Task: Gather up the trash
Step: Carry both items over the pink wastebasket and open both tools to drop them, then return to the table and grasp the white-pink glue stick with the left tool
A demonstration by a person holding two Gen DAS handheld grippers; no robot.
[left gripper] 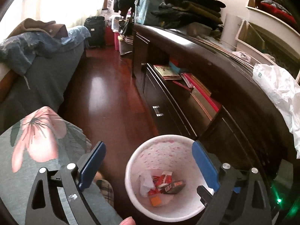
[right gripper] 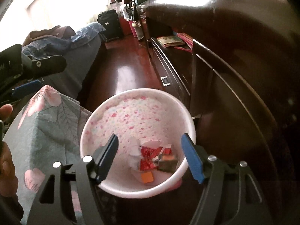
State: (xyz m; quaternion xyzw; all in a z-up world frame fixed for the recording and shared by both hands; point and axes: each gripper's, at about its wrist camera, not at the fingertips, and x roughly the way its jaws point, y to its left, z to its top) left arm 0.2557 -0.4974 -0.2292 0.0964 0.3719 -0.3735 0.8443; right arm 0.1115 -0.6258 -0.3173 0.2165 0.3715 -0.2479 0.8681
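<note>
A white trash bin [left gripper: 131,183] with a flower-print inside stands on the floor by the dark cabinet; it also shows in the right wrist view [right gripper: 88,129]. In it lie red wrappers [left gripper: 161,182], crumpled white paper [right gripper: 134,158] and an orange piece [right gripper: 147,177]. My left gripper [left gripper: 148,161] is open and empty above the bin. My right gripper [right gripper: 150,153] is open and empty, right over the bin's mouth. The left gripper also shows at the left edge of the right wrist view [right gripper: 28,86].
A dark wooden cabinet [left gripper: 215,71] with books on an open shelf runs along the right. A white plastic bag [left gripper: 277,93] lies on its top. A bed with a floral blanket [left gripper: 37,142] is on the left. Red-brown floor [left gripper: 105,97] runs between them.
</note>
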